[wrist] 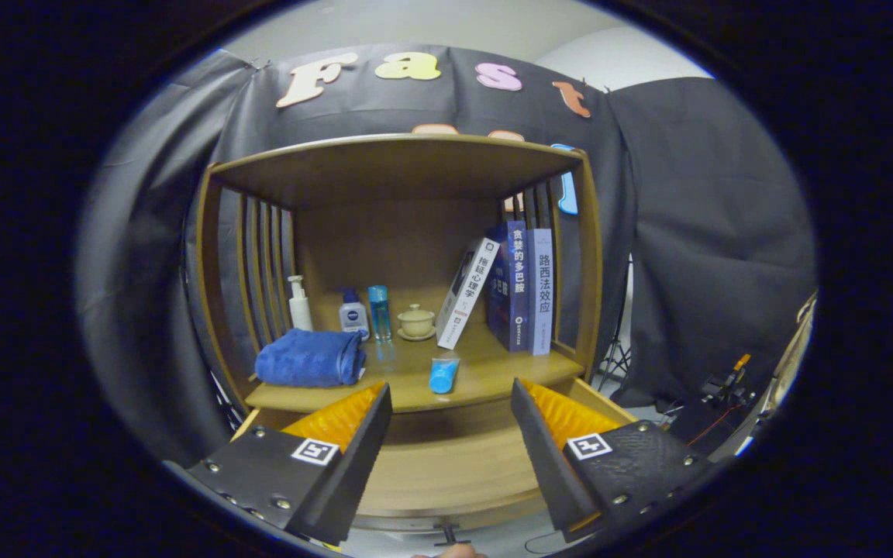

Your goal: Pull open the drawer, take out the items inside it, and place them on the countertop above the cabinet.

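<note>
While nothing sits between its fingers, the gripper (450,403) is spread wide and holds nothing. Below and between the fingers lies the drawer (446,473), pulled out from the cabinet, its wooden bottom showing bare in the part that can be seen. Just beyond the fingertips runs the front edge of the worktop (485,380), and a small blue tube (443,374) lies on it near that edge, midway between the two fingers. To the left on the worktop rests a folded blue towel (309,359). Farther back stand a white pump bottle (299,304), a white bottle with a blue cap (353,313), a slim blue bottle (379,312) and a pale lidded cup on a saucer (416,321). To the right, one book (466,293) leans against two upright books (525,288).
</note>
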A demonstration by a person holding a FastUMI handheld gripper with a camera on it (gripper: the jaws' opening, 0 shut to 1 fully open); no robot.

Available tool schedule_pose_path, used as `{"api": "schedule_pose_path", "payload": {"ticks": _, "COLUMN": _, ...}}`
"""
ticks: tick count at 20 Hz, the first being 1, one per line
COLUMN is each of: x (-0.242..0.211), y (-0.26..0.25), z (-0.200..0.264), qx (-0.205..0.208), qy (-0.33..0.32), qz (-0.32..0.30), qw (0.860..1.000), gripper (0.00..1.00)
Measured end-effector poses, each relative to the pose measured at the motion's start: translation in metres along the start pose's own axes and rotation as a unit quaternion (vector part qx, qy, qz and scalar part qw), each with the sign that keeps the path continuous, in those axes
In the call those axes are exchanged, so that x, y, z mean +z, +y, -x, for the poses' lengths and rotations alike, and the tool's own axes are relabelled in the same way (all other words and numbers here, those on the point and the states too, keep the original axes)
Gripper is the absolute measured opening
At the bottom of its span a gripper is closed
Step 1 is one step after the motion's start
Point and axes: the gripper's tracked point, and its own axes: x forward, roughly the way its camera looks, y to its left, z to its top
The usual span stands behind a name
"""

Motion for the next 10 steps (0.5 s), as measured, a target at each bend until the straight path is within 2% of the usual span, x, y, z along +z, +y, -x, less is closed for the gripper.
{"api": "schedule_pose_path", "payload": {"ticks": 7, "x": -0.054, "y": -0.004, "z": 0.04, "qx": 0.008, "qy": 0.009, "qz": -0.007, "qw": 1.0, "gripper": 0.92}}
{"api": "schedule_pose_path", "payload": {"ticks": 10, "x": -0.082, "y": -0.009, "z": 0.055, "qx": 0.001, "qy": 0.032, "qz": -0.007, "qw": 0.999, "gripper": 0.92}}
